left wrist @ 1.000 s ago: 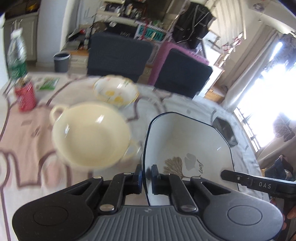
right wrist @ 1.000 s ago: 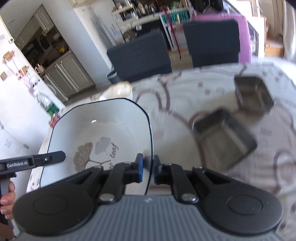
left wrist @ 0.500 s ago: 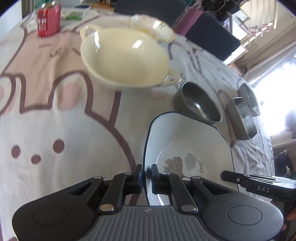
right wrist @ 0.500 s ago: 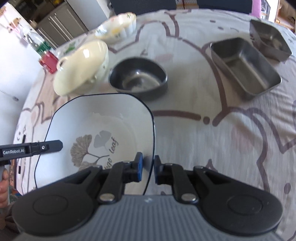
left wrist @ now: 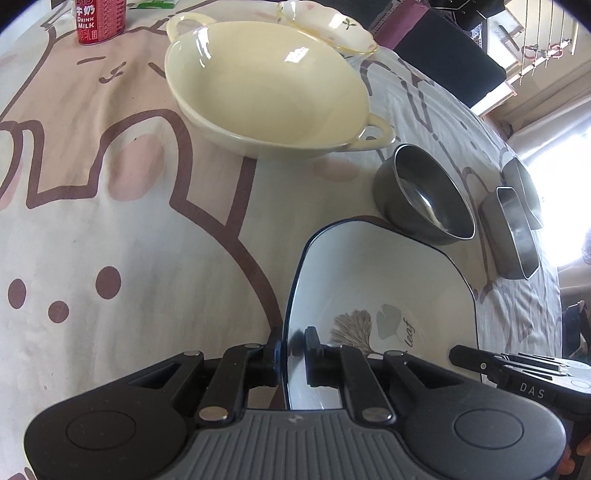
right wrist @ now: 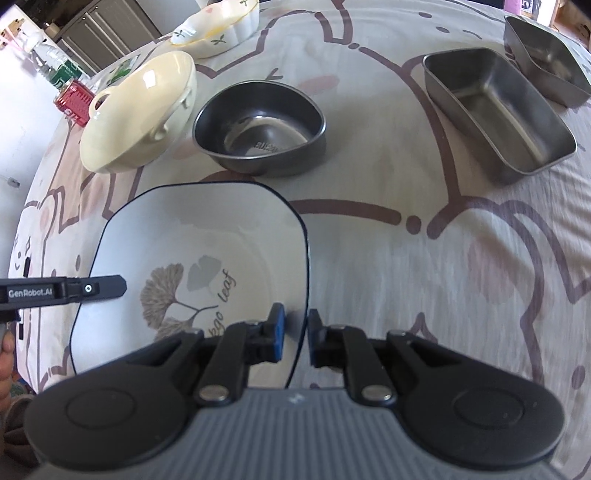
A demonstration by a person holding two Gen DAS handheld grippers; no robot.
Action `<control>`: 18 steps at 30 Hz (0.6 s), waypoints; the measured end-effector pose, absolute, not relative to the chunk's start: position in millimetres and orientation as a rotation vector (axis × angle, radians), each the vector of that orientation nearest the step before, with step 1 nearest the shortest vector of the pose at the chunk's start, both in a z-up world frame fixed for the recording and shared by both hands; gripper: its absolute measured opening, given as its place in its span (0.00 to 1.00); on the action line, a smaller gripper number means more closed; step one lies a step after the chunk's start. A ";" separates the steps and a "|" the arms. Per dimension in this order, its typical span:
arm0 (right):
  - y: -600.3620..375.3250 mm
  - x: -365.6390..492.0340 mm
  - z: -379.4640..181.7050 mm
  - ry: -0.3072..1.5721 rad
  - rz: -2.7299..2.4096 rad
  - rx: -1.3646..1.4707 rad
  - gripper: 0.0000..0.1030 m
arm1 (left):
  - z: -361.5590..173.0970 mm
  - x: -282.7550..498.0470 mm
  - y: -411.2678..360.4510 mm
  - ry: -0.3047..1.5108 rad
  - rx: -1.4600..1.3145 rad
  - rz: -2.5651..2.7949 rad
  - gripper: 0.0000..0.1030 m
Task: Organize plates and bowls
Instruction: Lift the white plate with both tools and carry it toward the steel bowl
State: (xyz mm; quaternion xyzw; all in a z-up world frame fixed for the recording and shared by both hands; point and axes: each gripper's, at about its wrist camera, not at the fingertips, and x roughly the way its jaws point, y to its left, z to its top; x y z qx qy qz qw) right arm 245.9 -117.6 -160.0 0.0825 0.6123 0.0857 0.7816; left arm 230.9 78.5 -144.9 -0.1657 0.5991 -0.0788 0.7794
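Observation:
A white square plate (left wrist: 369, 280) with a dark rim and a leaf print sits low over the patterned tablecloth (left wrist: 129, 258), held at two opposite edges. My left gripper (left wrist: 291, 350) has its left rim between the pads; its jaws are opening slightly, and the rim still looks pinched. My right gripper (right wrist: 295, 332) is shut on the right rim of the plate (right wrist: 192, 240). Beyond the plate stand a dark metal bowl (right wrist: 258, 129), a cream two-handled bowl (left wrist: 266, 92) and a floral bowl (left wrist: 325, 26).
Two steel rectangular trays (right wrist: 495, 110) (right wrist: 546, 59) stand at the far right of the table. A red milk can (left wrist: 98, 18) and a water bottle (right wrist: 48, 62) are at the far left. Dark chairs (left wrist: 454, 62) line the far side. A hand (right wrist: 7, 347) shows at the left edge.
Both grippers have come down with the plate and tipped toward the table, so the room has left view. The left jaws have parted a little.

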 end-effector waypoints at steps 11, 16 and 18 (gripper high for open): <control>-122.9 247.8 -161.4 1.330 0.176 0.165 0.15 | -150.4 233.1 71.8 1.313 -0.324 -0.172 0.16; -122.3 248.1 -162.9 1.337 0.181 0.158 0.15 | -151.2 234.1 71.3 1.321 -0.318 -0.180 0.16; -119.5 250.0 -163.8 1.339 0.181 0.159 0.15 | -151.9 234.0 70.8 1.327 -0.315 -0.182 0.17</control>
